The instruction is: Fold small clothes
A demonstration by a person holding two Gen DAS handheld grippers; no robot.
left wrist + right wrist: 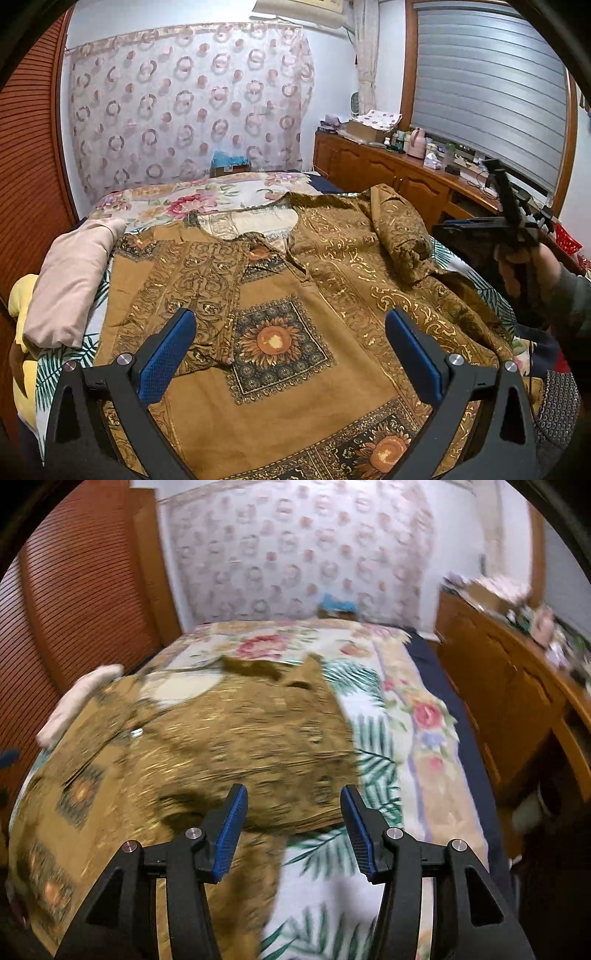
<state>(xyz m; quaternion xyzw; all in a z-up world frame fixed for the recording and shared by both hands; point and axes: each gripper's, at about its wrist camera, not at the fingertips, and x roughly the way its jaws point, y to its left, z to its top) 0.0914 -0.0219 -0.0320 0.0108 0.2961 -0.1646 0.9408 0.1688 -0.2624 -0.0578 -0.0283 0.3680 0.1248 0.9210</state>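
The brown patterned shirt lay spread on the floral bedspread, right sleeve folded inward. The left gripper hovered released above its near middle. The right gripper, jaws apart and grasping nothing, hung over the shirt's right edge.

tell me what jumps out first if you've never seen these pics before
The big brown and gold patterned shirt spread across the floral bedspread takes the eye first, with its sunflower square at the chest and one sleeve folded in over the body. Next come the blue-padded left gripper and right gripper, each open above the cloth with nothing between the pads. A folded pale pink garment lies at the shirt's left edge.
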